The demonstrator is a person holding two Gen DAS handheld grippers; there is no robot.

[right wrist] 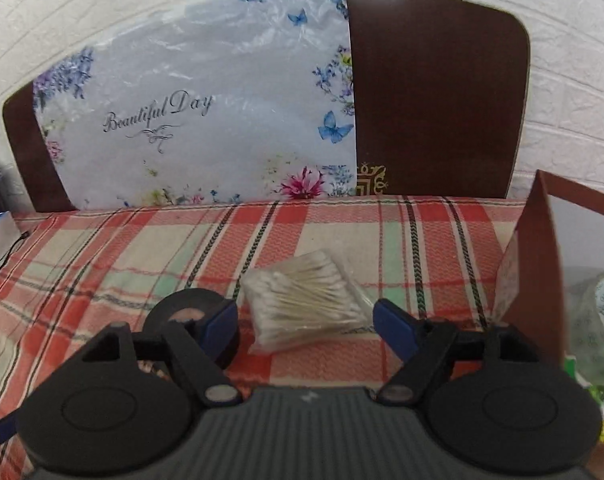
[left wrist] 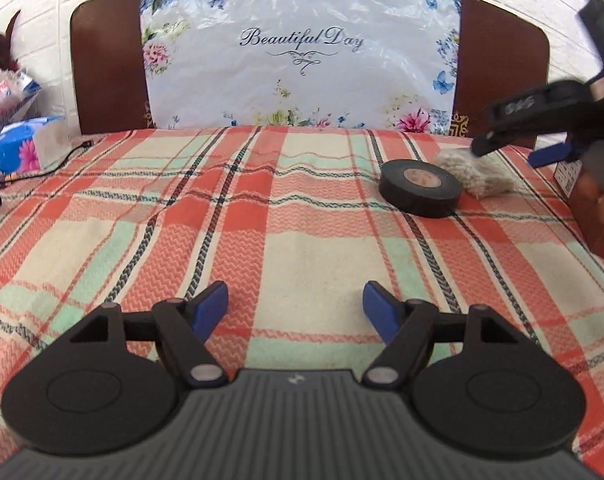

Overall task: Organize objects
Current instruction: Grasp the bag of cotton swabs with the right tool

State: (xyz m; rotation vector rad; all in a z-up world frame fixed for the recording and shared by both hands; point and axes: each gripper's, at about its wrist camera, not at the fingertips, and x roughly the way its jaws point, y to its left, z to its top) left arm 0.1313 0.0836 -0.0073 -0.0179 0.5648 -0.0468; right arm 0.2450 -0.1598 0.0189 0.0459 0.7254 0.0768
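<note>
A black tape roll [left wrist: 420,193] lies on the plaid cloth [left wrist: 261,208] at the right. A clear bag of cotton swabs [left wrist: 476,174] lies just behind it. My left gripper [left wrist: 294,307] is open and empty, low over the cloth, well short of both. My right gripper [right wrist: 305,322] is open, its fingers either side of the swab bag [right wrist: 306,306] and just above it; it also shows in the left wrist view [left wrist: 510,152]. The tape roll [right wrist: 189,320] sits behind its left finger.
A brown cardboard box [right wrist: 538,264] stands at the right, holding a clear tape roll [right wrist: 598,324] and green packets. Tissue packs [left wrist: 21,152] and a black cable [left wrist: 57,160] lie at the left edge. A headboard with a floral sheet [left wrist: 302,52] backs the surface.
</note>
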